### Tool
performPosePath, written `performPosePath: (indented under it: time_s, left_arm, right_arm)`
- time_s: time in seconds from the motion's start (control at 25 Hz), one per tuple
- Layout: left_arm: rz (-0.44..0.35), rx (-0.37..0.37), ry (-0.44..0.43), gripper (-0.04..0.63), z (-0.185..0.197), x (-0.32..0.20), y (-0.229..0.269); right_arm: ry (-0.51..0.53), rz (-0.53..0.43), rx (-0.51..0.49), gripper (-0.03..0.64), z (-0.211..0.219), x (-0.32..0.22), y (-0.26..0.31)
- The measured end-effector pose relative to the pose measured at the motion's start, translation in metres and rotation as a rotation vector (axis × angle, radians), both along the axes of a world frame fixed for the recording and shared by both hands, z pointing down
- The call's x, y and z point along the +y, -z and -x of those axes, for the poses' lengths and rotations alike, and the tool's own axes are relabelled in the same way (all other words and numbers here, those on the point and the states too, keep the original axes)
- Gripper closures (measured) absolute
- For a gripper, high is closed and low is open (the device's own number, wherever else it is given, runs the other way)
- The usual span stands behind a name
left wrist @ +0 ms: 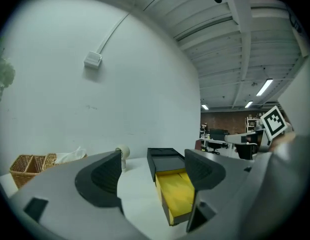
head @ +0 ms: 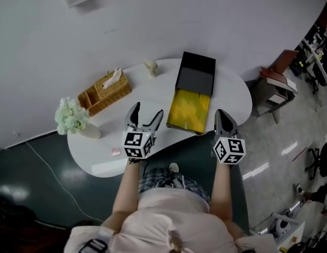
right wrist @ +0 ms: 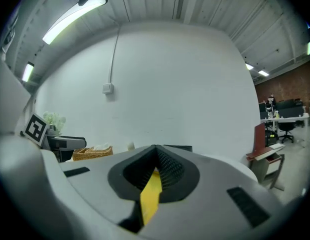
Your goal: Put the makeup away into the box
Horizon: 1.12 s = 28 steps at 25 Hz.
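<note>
Box lengthwise toward wall, yellow end nearest

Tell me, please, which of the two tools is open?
The left tool: its jaws stand wide apart, whereas the right tool has its jaws closed together.

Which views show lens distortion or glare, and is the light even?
Head view: even light, sharp, bright reflections on the floor. Left gripper view: strong fisheye, black corners, the ceiling lines curved. Right gripper view: same fisheye; the ceiling lamp glares white.
</note>
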<state>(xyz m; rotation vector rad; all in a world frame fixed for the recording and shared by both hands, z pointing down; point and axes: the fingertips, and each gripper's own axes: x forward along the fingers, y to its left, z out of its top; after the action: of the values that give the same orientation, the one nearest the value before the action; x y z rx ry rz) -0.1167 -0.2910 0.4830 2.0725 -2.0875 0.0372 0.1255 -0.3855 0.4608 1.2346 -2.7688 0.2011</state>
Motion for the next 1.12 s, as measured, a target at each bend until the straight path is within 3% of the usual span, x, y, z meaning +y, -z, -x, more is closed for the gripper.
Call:
performPosePath:
  time_s: [0.36,0.56,0.92,1.12]
  left_arm:
    - [0.013,0.0,0.07,0.213,0.036,-0.008,-0.002]
    - [0.049,-0.02,0.163,0.213,0.069,0.018,-0.011]
    - [0.109,0.015,0.414,0.213,0.135,0.12,-0.039]
    - [0.185,0.074,0.513,0.213,0.155,0.175,-0.073]
  right_arm:
    - [0.119,-0.011,0.012,0.601,0.061,-0.02,0.01]
    - [0.234,-0.013,-0.004,0.601,0.121,-0.013,0.012]
    - [0.581,0.006,-0.001,0.601,0.261,0.068,-0.002]
    - [0.764,0.031,0.063,0.601,0.321,0.131,-0.033]
